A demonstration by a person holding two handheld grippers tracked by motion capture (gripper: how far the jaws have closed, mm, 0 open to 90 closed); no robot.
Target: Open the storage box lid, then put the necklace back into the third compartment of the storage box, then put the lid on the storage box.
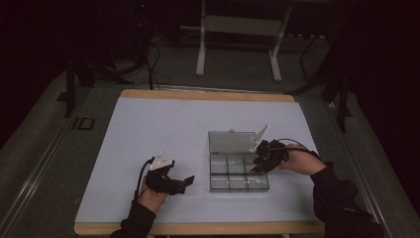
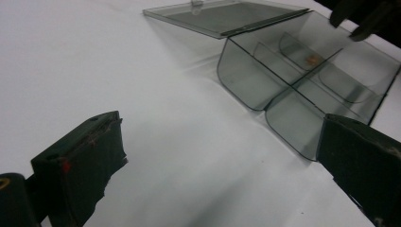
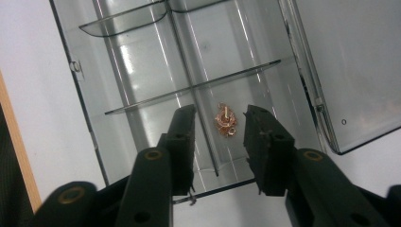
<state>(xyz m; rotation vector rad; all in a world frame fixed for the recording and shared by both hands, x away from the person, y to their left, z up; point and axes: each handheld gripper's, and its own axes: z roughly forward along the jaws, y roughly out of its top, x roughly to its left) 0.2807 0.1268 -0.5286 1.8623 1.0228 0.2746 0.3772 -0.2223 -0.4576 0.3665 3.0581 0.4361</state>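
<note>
The left tongs (image 1: pixel 188 181) rest open and empty on the counter (image 1: pixel 148 124), left of the box (image 1: pixel 238 173). The right tongs (image 3: pixel 220 124) gape over the trinket (image 3: pixel 225 120) in a compartment near the box's right edge; lowered carelessly, they could catch a divider and jolt the box.

The floor marking (image 1: pixel 82 123) left of the table seems to read "ID".

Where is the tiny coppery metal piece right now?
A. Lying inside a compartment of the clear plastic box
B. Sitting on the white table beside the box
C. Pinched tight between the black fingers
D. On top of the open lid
A: the small coppery metal piece lies on the floor of a compartment of the clear plastic divided box, with the right gripper fingers apart on either side of it, not pressing it.
</note>
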